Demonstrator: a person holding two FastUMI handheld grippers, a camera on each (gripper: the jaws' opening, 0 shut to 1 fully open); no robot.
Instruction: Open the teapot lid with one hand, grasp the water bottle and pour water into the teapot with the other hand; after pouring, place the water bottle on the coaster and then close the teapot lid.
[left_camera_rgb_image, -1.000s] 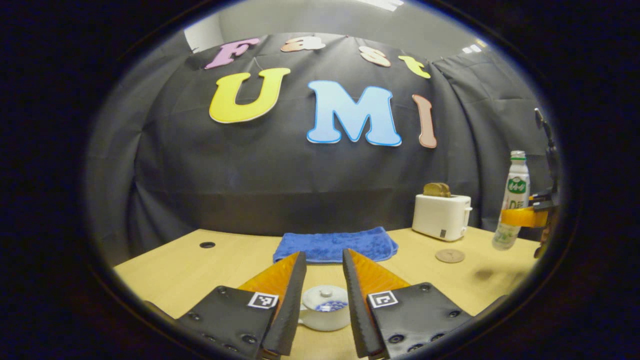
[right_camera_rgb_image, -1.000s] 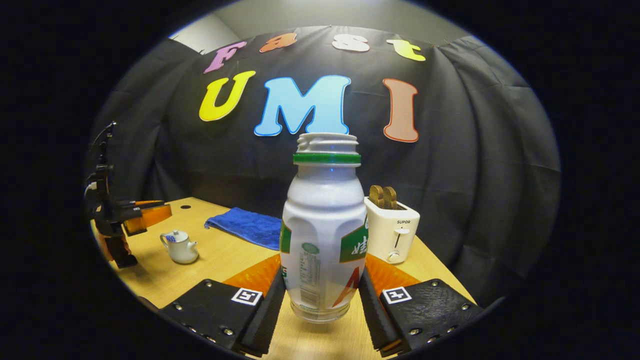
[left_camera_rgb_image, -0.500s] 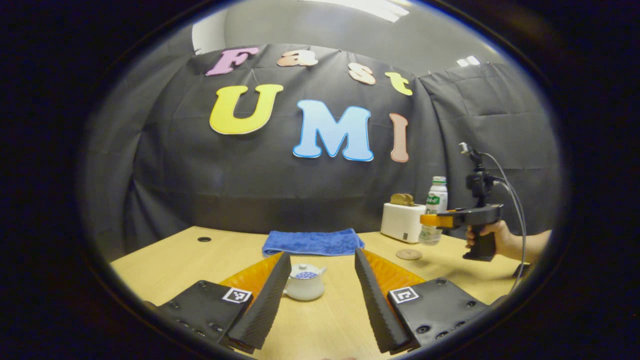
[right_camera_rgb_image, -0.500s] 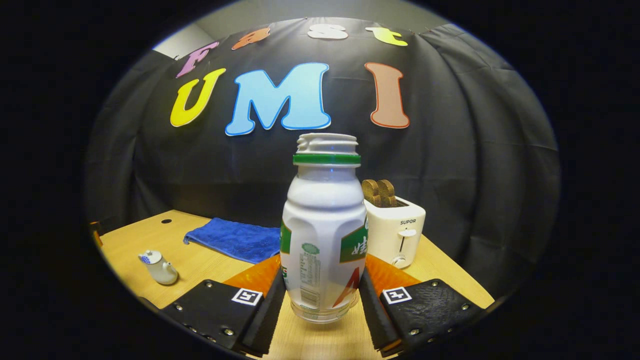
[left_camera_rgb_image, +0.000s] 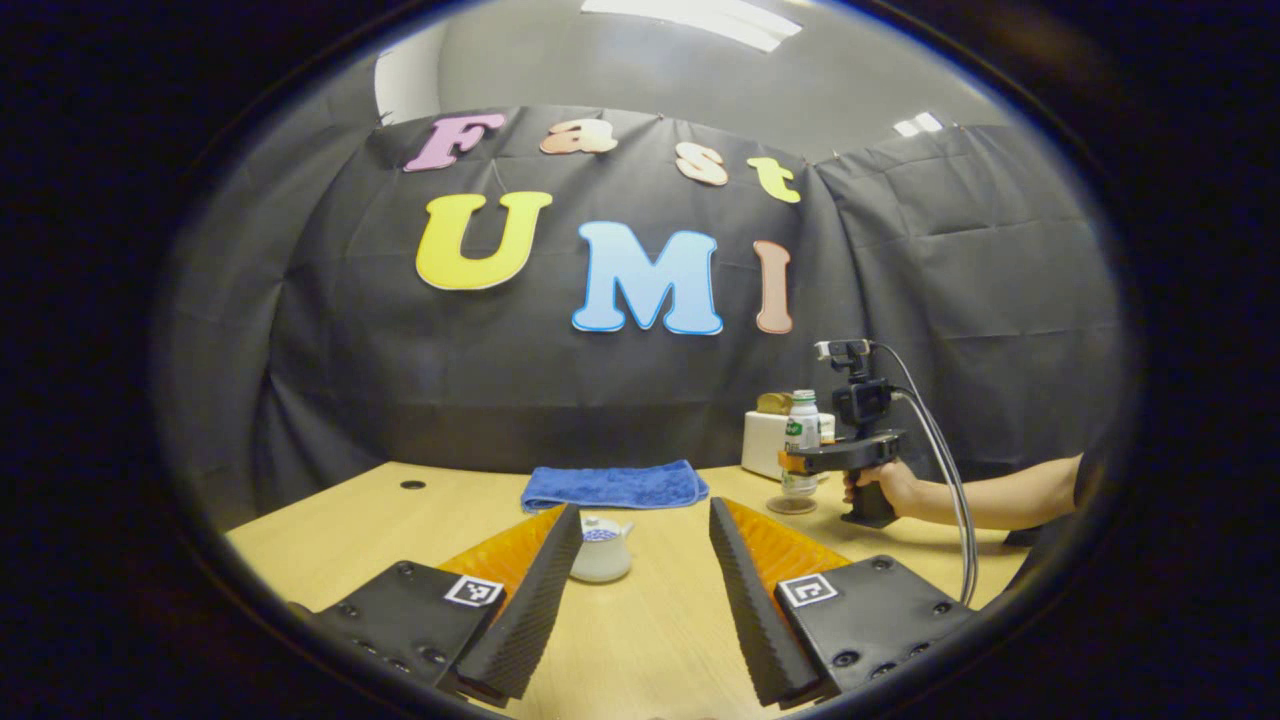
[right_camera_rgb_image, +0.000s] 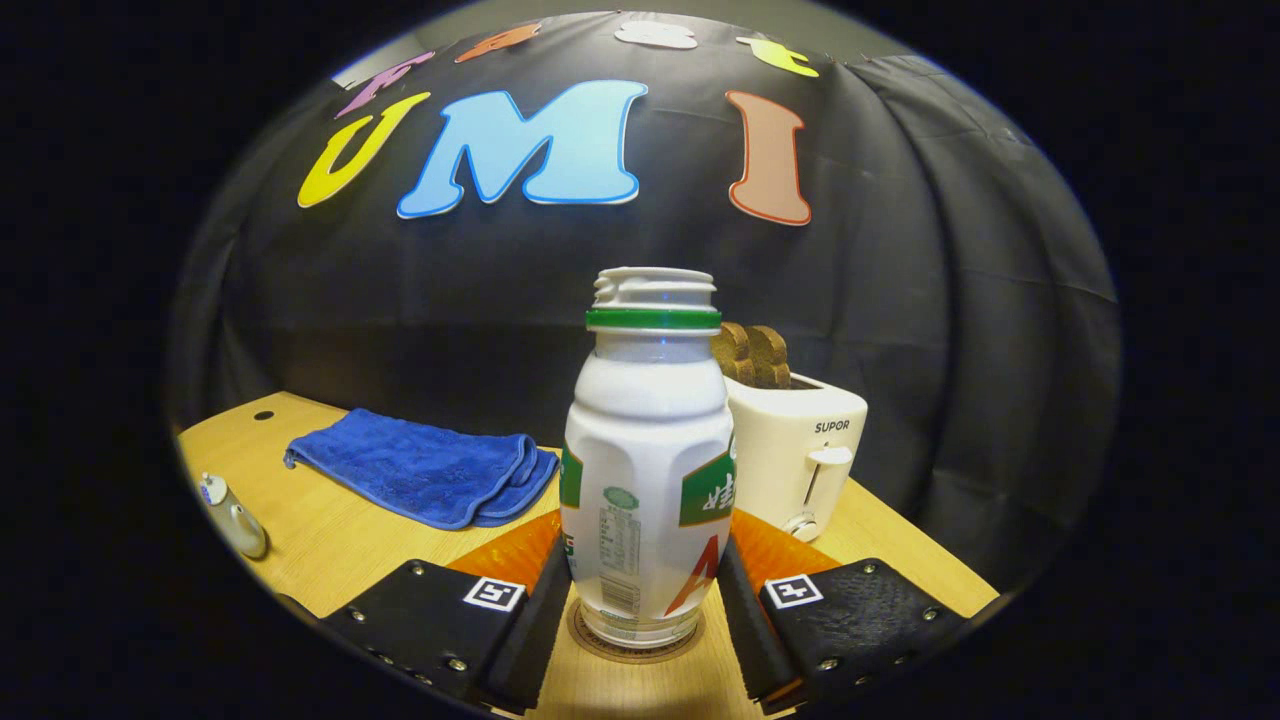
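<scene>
The small white teapot (left_camera_rgb_image: 600, 552) stands on the wooden table (left_camera_rgb_image: 650, 640) with its lid on, a little beyond my left gripper (left_camera_rgb_image: 642, 512), which is open and holds nothing. In the right gripper view the teapot (right_camera_rgb_image: 232, 515) lies at the far left edge. My right gripper (right_camera_rgb_image: 643, 545) is shut on the uncapped white water bottle (right_camera_rgb_image: 648, 470), held upright. The bottle's base is right over the round coaster (right_camera_rgb_image: 600, 648); whether it touches I cannot tell. The left gripper view shows the right gripper (left_camera_rgb_image: 797, 463), a hand, the bottle (left_camera_rgb_image: 801, 432) and the coaster (left_camera_rgb_image: 792, 505) at the right.
A folded blue towel (left_camera_rgb_image: 612, 487) lies at the back middle of the table. A white toaster (right_camera_rgb_image: 800, 450) with bread in it stands just behind the bottle. A cable hangs from the right gripper. A small hole (left_camera_rgb_image: 412, 485) is in the table at the back left.
My left gripper has drawn back from the teapot and stands wider open. My right gripper has carried the bottle right and down, over the coaster by the toaster.
</scene>
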